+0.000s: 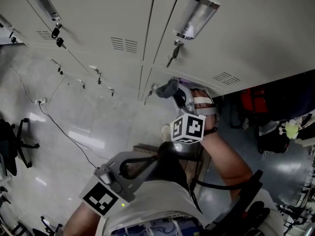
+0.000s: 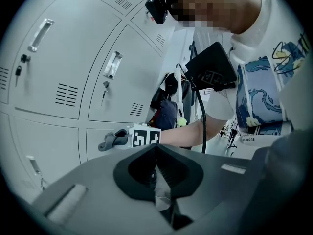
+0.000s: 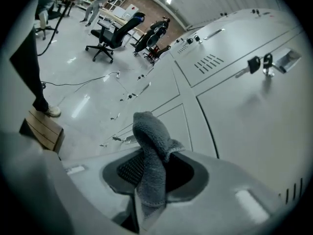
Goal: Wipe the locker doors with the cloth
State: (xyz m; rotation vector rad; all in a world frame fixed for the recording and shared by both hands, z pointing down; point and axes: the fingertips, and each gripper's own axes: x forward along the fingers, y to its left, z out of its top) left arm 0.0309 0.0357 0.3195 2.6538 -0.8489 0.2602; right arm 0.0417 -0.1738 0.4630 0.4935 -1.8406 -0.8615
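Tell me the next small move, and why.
Probably press the cloth flat against the locker door and start a stroke: the right hand-held gripper is shut on it, yet the cloth seems just short of the panel.

The pale, glossy floor (image 3: 93, 102) spreads out ahead and to the left of the jaws of the right gripper (image 3: 151, 173). Low to the left of those jaws a wooden step (image 3: 41, 130) lies on it, with a shoe (image 3: 50, 111) just beside. Farther ahead a black cable (image 3: 80, 83) trails across the floor, and well beyond that, up and left of the jaws, stand black office chairs (image 3: 110, 33).
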